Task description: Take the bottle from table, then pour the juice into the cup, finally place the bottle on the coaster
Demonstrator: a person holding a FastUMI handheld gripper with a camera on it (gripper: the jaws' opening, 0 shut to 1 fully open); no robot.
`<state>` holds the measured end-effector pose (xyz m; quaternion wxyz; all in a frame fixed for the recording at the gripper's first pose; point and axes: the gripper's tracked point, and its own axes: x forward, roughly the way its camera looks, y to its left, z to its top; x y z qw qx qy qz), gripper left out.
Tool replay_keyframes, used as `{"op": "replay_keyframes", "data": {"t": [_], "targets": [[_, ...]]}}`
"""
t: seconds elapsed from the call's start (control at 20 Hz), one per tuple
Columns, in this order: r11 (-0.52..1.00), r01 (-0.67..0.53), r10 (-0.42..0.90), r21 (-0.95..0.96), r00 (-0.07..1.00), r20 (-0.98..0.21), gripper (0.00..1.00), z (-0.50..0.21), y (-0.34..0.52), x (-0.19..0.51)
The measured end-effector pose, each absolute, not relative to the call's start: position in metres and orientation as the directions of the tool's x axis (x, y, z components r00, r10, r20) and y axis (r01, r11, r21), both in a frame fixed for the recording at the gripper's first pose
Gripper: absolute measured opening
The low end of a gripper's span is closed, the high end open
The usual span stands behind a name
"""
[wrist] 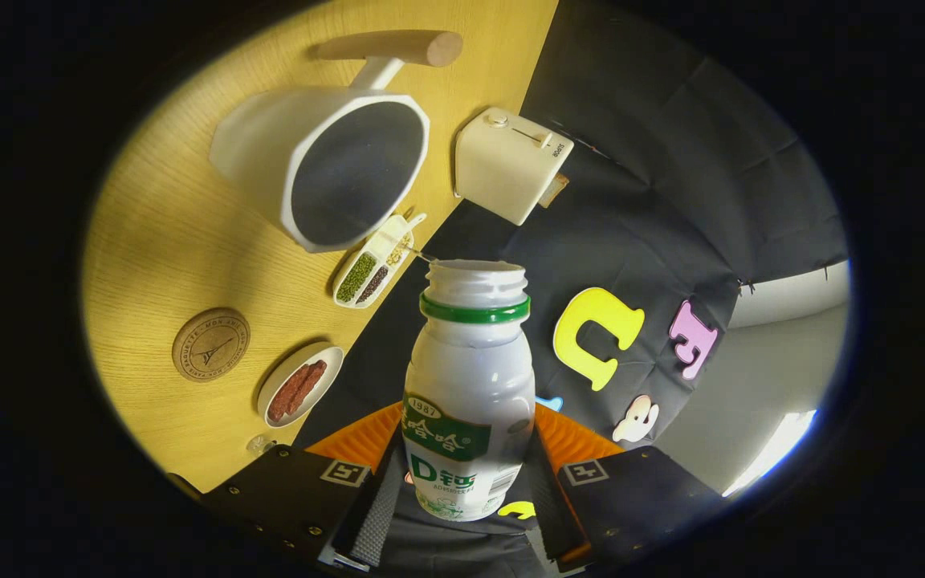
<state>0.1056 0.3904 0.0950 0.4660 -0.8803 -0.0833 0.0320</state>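
Note:
My gripper (466, 474) is shut on a white plastic bottle (470, 385) with a green neck ring and a green label; its cap is off and the mouth is open. The bottle is lifted off the table and the whole view is rolled, so the tabletop stands tilted. Beyond the bottle's mouth sits a white cup (342, 164) with a dark inside and a wooden handle (398, 46). The cup's opening faces me and looks empty. A round wooden coaster (210, 343) lies on the table, off to the side of the fingers.
On the wooden table (181, 241) stand a cream box-shaped appliance (511, 164) beside the cup, a narrow divided dish of beans (372, 265) between cup and bottle, and a small white plate with reddish strips (299, 385) near the coaster. The table's edge runs just behind the bottle.

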Motion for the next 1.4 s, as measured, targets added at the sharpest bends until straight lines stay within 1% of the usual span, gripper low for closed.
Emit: {"op": "replay_keyframes", "data": {"t": [0.25,0.65,0.95,1.2,1.3,1.4], "targets": [[-0.542,0.109,0.179,-0.833,0.984,0.012,0.73,0.086,0.390,0.108],[-0.385,-0.023,0.153,-0.923,0.984,-0.088,0.72,0.053,0.380,0.117],[-0.125,-0.168,0.159,-0.978,0.969,-0.187,0.72,0.031,0.376,0.117],[0.118,-0.217,0.192,-0.969,0.963,-0.192,0.73,0.034,0.377,0.111],[0.239,-0.253,0.205,-0.938,0.957,-0.206,0.70,0.034,0.375,0.113],[0.345,-0.277,0.212,-0.897,0.954,-0.214,0.70,0.036,0.369,0.110]]}}
